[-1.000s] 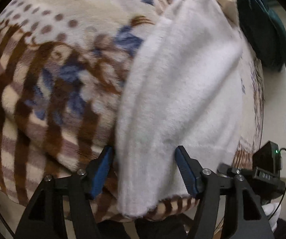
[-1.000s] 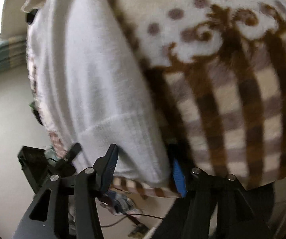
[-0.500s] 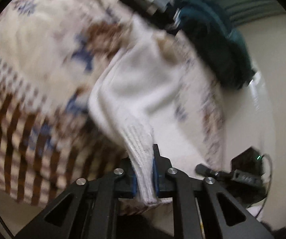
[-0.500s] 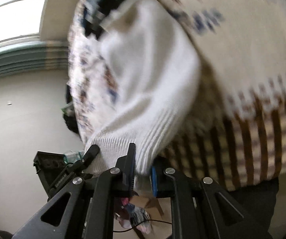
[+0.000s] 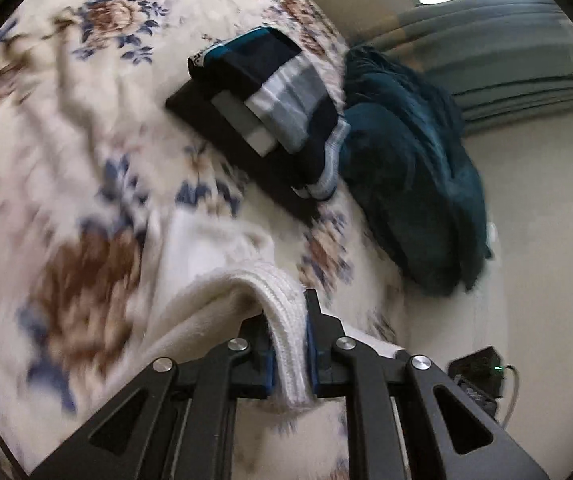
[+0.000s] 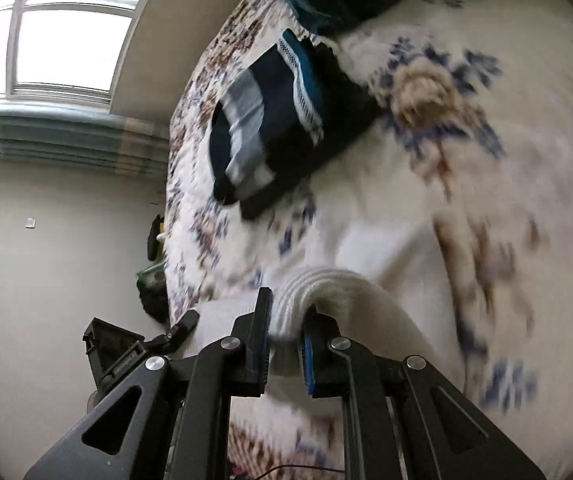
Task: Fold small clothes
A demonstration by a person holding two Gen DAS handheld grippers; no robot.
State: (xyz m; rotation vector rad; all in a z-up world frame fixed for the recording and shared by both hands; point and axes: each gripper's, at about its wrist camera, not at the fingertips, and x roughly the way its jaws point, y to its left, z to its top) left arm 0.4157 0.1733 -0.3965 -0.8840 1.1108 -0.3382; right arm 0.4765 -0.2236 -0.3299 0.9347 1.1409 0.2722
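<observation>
Two grippers, each clamped on the same white knitted garment (image 5: 246, 292). No brand, label or legible writing shows in either view; a patterned white trim on the folded clothes is too small to read as lettering.

Left gripper (image 5: 289, 354): jaws closed on the ribbed hem of the white garment, which arches up out of the jaws and falls back onto the blanket (image 5: 66, 128) toward the near edge of the bed.

Right gripper (image 6: 286, 344): jaws closed on another stretch of ribbed hem, the white garment (image 6: 338, 284) curving over the right-hand finger and down onto the blanket (image 6: 506, 208).

Folded clothes (image 5: 270, 92): a stack in dark navy with grey and white stripes, lying on the blanket beyond the white garment, well apart from both grippers. Seen also in the right wrist view (image 6: 270, 128).

Teal throw (image 5: 414, 184): bunched at the bed's far edge, just beside the folded stack.

Left wrist view only: a small black device (image 5: 482, 368) with a green light and a cable, low beside the bed.

Right wrist view only: a window (image 6: 58, 28) over a striped curtain (image 6: 66, 140), a pale wall with a small plate (image 6: 29, 222), and a black open box (image 6: 106, 344) beside the bed's edge.

Both views are motion-blurred across the blanket's floral pattern.
</observation>
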